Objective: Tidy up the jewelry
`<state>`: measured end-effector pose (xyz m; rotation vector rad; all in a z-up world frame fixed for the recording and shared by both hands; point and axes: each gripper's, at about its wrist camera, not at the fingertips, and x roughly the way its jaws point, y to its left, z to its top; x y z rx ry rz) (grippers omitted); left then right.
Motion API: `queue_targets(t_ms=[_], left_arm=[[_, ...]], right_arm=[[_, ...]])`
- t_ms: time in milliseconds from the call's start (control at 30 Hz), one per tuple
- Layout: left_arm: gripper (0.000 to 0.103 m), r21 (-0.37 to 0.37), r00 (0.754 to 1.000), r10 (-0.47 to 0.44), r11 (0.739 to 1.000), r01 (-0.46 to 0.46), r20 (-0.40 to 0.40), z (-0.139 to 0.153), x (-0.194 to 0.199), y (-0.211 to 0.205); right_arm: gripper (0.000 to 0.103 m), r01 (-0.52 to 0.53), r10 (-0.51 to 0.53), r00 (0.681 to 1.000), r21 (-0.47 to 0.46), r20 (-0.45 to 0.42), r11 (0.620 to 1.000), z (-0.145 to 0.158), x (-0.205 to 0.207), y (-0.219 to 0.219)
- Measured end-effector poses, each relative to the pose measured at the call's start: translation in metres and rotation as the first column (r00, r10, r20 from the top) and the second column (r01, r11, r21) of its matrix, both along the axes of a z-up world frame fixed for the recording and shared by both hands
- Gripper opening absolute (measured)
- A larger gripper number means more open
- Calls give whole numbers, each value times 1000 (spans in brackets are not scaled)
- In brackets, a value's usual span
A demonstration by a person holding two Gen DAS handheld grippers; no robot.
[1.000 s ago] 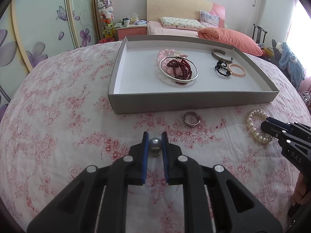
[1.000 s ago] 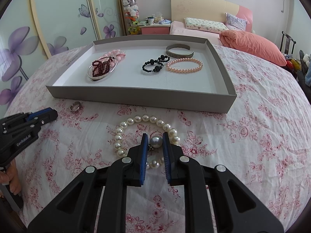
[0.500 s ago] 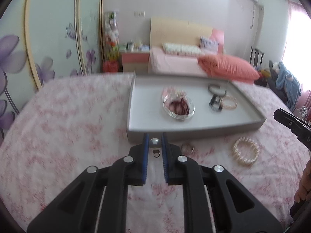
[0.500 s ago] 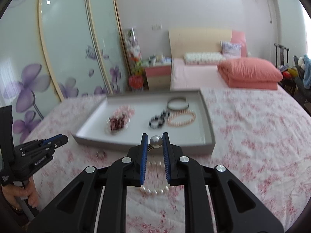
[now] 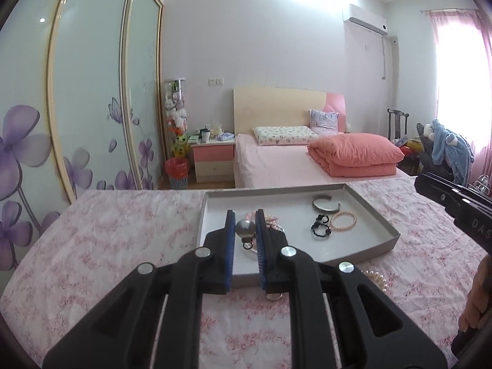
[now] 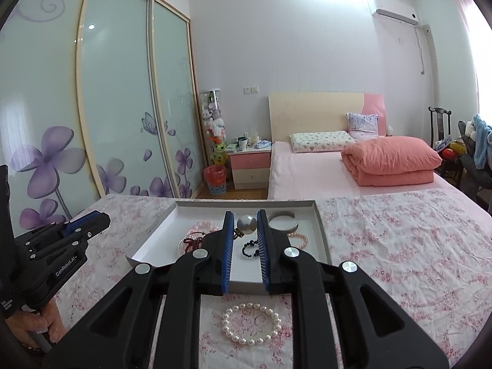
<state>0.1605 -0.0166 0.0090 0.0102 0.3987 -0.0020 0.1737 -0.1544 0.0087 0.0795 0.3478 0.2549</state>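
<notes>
Left wrist view: my left gripper point(image 5: 245, 226) is clenched on one grey pearl earring point(image 5: 245, 228), pinched between the two blue pads, its small dark loop hanging below the bead. It is held up over the near edge of one grey tray point(image 5: 379, 227) resting on the floral bedspread point(image 5: 107, 240). Counted in the tray from here: one silver cuff bangle point(image 5: 326, 203), one black bead bracelet point(image 5: 320, 231), one peach pearl bracelet point(image 5: 343, 220), and part of one pink bead bracelet point(image 5: 270, 217) behind my right finger. Part of one white pearl bracelet point(image 5: 376, 278) lies on the bedspread just outside the tray. My right gripper point(image 5: 430, 184) enters at the right edge; I cannot tell its state from this view.

Right wrist view: my right gripper point(image 6: 246, 224) is clenched on a second grey pearl earring point(image 6: 246, 224), raised over the same tray point(image 6: 321, 230). One white pearl bracelet point(image 6: 252, 323) lies whole on the bedspread point(image 6: 399, 246), near the tray's front wall. One dark red bead bracelet point(image 6: 192, 241) shows in the tray beside the pink one point(image 6: 203, 225). My left gripper point(image 6: 92, 220) sits at the left edge, well apart from the tray
</notes>
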Motion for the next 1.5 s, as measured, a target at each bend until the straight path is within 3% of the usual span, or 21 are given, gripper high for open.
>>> queue_targets(t_ms=[567, 800, 1033, 1200, 1333, 1500], left_arm=[[14, -10, 1000, 4, 1000, -4, -23, -1, 52, -6], [14, -26, 994, -23, 999, 21, -110, -18, 99, -9], [14, -69, 975, -44, 997, 30, -216, -44, 135, -10], [15, -65, 966, -55, 997, 39, -252, -58, 147, -15], [33, -87, 965, -47, 996, 26, -256, -59, 149, -9], [34, -127, 966, -26, 992, -7, -259, -54, 143, 7]], right_arm=[[16, 20, -20, 1000, -2, 7, 1000, 8, 45, 4], [16, 19, -15, 989, 24, -146, 1000, -16, 100, 4], [16, 13, -6, 963, 25, -268, 1000, -47, 130, 8], [16, 14, 0, 950, 40, -312, 999, -58, 140, 8], [18, 18, 2, 946, 60, -324, 998, -59, 140, 2], [23, 41, -15, 944, 73, -329, 997, -57, 134, -8]])
